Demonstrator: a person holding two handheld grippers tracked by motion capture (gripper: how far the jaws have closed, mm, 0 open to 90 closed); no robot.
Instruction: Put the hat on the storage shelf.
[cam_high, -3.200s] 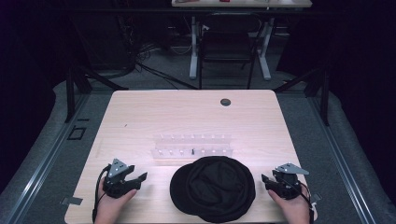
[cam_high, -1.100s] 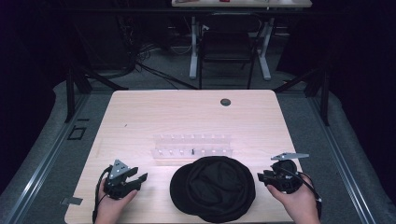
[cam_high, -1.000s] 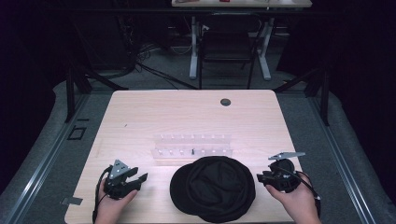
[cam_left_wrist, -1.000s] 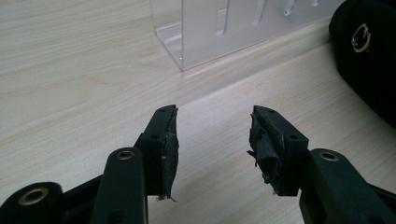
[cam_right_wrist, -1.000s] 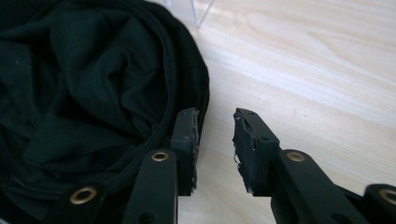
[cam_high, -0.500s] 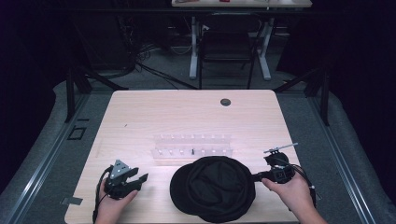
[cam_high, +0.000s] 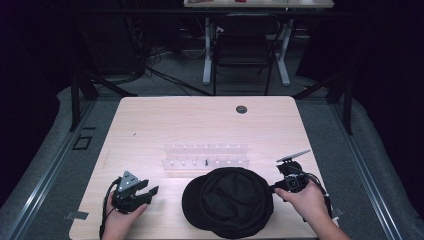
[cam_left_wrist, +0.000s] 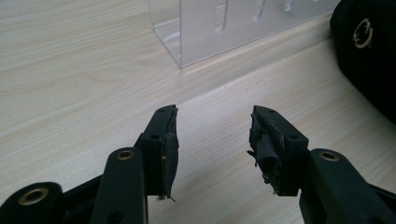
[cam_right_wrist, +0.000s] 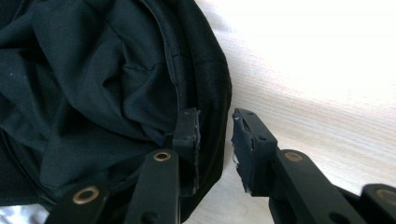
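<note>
Black cap (cam_high: 229, 201) on desk (cam_high: 200, 125): soft, light, floppy; rim best hold. Right hand-held gripper (cam_right_wrist: 215, 140) part-open, straddling rim, not clamped. Left hand-held gripper (cam_left_wrist: 212, 140) wide open, empty.

Dark room; grey floor (cam_high: 45, 150), black chair (cam_high: 241, 50) beyond wooden table (cam_high: 200, 125).

High view: tabletop (cam_high: 150, 130) evenly lit from above, surroundings near black, overall soft and low in detail. Right gripper view: wood blown out to white glare at upper right; black cap (cam_right_wrist: 93, 93) dim, folds faint. Left gripper view: sharp, even light.
</note>
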